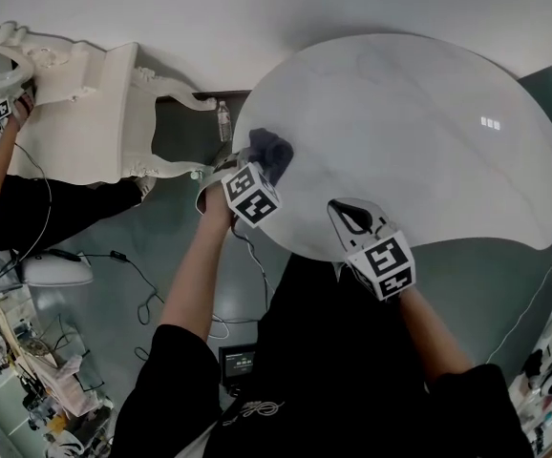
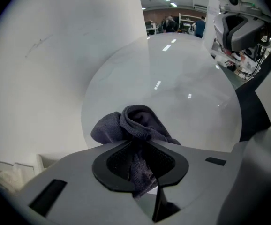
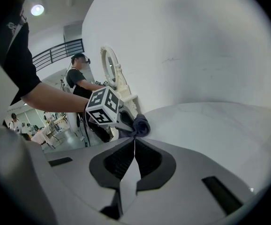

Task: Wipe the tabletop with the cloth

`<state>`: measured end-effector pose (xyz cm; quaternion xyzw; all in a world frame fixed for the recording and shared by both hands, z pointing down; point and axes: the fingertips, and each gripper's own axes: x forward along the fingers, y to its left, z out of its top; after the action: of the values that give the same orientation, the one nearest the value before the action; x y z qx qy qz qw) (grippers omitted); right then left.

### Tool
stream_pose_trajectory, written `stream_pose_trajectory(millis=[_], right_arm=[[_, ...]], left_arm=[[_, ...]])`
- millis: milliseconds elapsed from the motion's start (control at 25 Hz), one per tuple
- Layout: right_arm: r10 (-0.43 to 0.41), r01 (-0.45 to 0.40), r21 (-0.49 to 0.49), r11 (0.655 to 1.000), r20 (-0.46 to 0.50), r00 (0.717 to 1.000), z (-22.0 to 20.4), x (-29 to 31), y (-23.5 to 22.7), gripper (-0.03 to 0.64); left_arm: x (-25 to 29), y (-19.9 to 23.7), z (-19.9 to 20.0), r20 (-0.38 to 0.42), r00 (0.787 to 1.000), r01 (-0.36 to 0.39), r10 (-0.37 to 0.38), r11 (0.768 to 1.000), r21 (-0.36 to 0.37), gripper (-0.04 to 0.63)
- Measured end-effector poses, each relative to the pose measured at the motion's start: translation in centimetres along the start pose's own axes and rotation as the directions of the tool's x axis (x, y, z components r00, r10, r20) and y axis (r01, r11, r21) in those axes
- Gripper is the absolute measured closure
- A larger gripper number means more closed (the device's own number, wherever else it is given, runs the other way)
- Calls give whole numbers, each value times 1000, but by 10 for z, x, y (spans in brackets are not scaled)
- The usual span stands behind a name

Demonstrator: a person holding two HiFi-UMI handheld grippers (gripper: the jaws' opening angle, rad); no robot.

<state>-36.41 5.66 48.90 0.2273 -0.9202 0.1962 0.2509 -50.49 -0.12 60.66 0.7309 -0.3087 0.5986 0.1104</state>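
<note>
Hovering over the near edge of the tabletop [image 1: 419,132], the right gripper [image 1: 350,216] is seen closed and empty. At the left edge, a dark cloth [image 1: 271,149] is pinched by the steeply lowered left gripper [image 2: 142,165]. Beyond that edge, a bottle [image 1: 223,120] and white carved furniture [image 1: 95,103] are seen.

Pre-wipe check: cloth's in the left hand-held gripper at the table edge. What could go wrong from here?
1. The dark grey cloth is wadded in the left hand-held gripper, so it may touch little of the round white marble-look tabletop.
2. It sits near the rim; a stroke could run off the edge.
</note>
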Motion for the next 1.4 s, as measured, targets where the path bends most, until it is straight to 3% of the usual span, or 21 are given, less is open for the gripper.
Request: stream_pose_trajectory(millis=[520, 880, 1160, 1400], right_arm=[[42, -42, -30, 999, 5, 999, -32, -44, -2, 607], [37, -37, -9, 999, 4, 999, -72, -86, -3, 607], [33, -32, -9, 999, 30, 999, -94, -120, -8, 607], [37, -37, -9, 999, 69, 997, -97, -142, -16, 607]], left_arm=[[-19, -125, 4, -41, 998, 44, -43, 999, 24, 520], [-23, -179, 20, -46, 998, 46, -45, 999, 10, 522], [-21, -225, 55, -33, 999, 28, -28, 1000, -15, 523], [-11, -222, 66, -74, 997, -28, 27, 1000, -5, 520]])
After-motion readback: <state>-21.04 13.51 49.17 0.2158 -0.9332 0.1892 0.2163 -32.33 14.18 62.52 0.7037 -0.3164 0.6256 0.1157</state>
